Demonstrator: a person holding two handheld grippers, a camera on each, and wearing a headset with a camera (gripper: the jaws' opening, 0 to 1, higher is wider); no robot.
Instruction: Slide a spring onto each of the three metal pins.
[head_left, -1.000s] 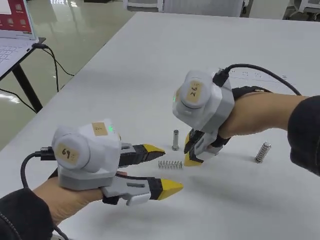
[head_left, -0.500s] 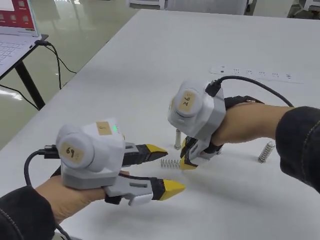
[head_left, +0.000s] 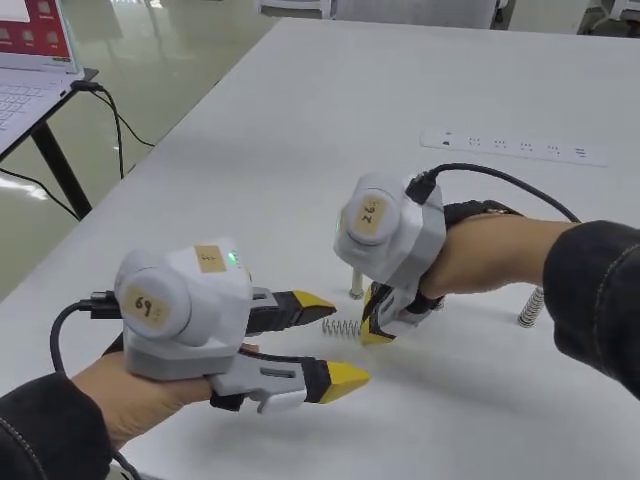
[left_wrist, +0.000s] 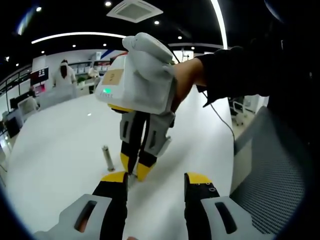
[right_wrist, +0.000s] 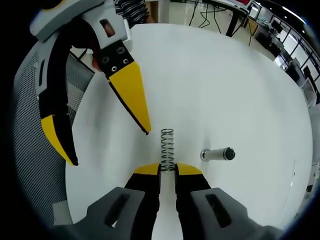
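A small steel spring (head_left: 342, 327) (right_wrist: 167, 149) lies flat on the white table. My right gripper (head_left: 378, 322) (right_wrist: 167, 169) points down at it, jaws pinched on the spring's near end. One metal pin (head_left: 356, 283) (right_wrist: 216, 154) (left_wrist: 106, 156) stands upright just behind the spring. My left gripper (head_left: 337, 340) (left_wrist: 157, 179) hovers open a little to the left, nothing between its yellow fingertips (right_wrist: 131, 95). In the left gripper view the right gripper (left_wrist: 137, 167) hangs straight ahead. A second spring (head_left: 530, 307) leans on the table beyond the right hand.
A white power strip (head_left: 515, 149) lies at the far side of the table (head_left: 300, 130). A laptop (head_left: 30, 50) sits on a side stand at the top left, its cable (head_left: 110, 120) hanging down. The table's left edge runs near the left hand.
The right gripper has dropped and shifted slightly left onto the spring's end, its jaws closing there. The left gripper has barely moved. The head camera tilted a little.
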